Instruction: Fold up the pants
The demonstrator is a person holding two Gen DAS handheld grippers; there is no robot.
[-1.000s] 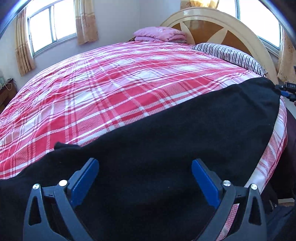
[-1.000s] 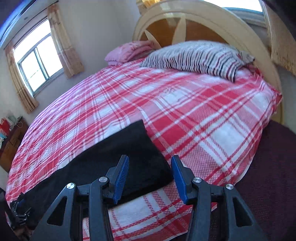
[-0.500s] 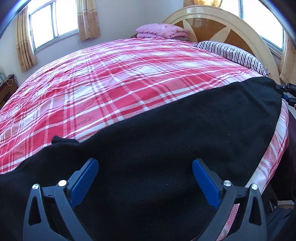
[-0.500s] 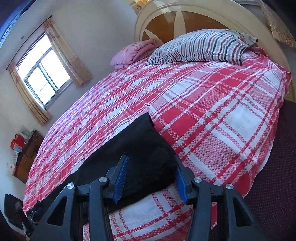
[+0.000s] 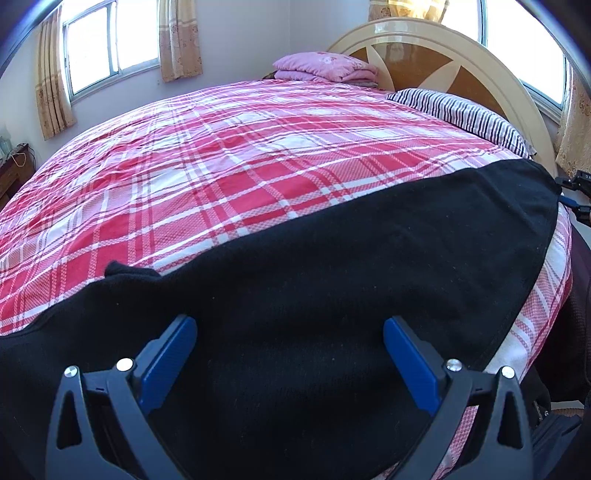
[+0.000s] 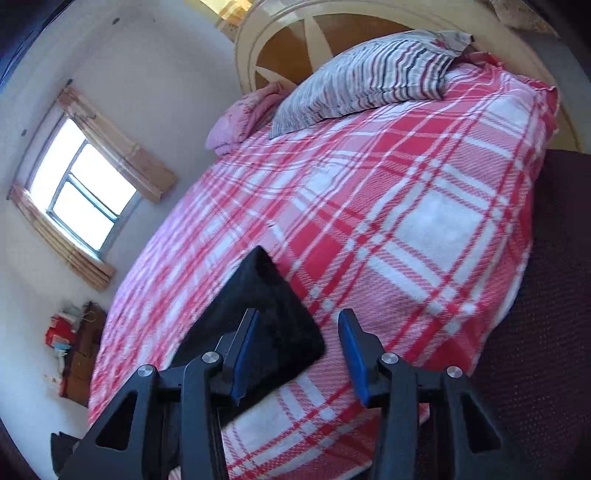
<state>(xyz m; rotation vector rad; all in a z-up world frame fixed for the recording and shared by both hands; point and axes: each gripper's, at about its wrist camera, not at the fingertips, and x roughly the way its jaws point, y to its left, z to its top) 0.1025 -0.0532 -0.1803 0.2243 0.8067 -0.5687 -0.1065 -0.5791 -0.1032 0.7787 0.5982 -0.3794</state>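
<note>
Right gripper (image 6: 299, 350) now tilted — pants (image 5: 332, 295) unmoved

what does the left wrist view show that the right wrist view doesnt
Only the left wrist view shows the long spread of the black fabric pants across the near edge of the bed, the open left tongs above them, and the right tongs small at the far end.

Only the right wrist view shows the pants' end corner close up between the open right tongs, and a wooden cabinet with red clutter.

Both show the red and white plaid bedspread, striped pillow, folded pink blanket and curved cream headboard.
</note>
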